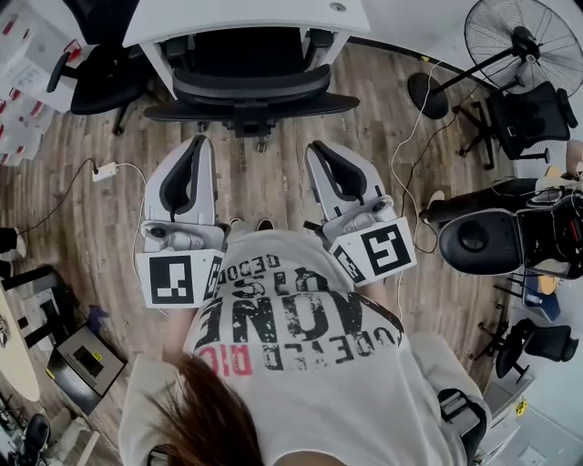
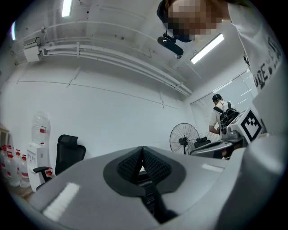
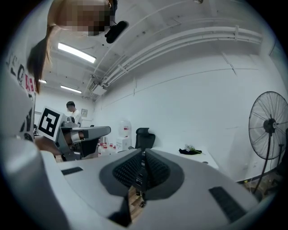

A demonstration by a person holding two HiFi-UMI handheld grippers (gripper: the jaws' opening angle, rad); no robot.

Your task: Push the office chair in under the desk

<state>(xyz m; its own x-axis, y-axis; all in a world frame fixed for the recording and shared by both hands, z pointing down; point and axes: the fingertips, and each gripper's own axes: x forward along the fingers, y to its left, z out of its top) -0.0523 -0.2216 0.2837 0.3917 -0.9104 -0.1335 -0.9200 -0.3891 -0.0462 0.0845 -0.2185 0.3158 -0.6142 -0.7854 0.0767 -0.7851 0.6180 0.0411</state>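
Chair (image 1: pixel 246 55) half under desk (image 1: pixel 246 18), back (image 1: pixel 250 86) sticking out. Left gripper (image 1: pixel 194 144) and right gripper (image 1: pixel 321 147) both closed tight, holding nothing, near chair, not touching. Looks like pushing step. Next: set both tips on back, push straight in.

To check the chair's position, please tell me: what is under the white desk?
The black office chair: its armrests and front part reach under the desk. The desktop covers whatever lies further in.
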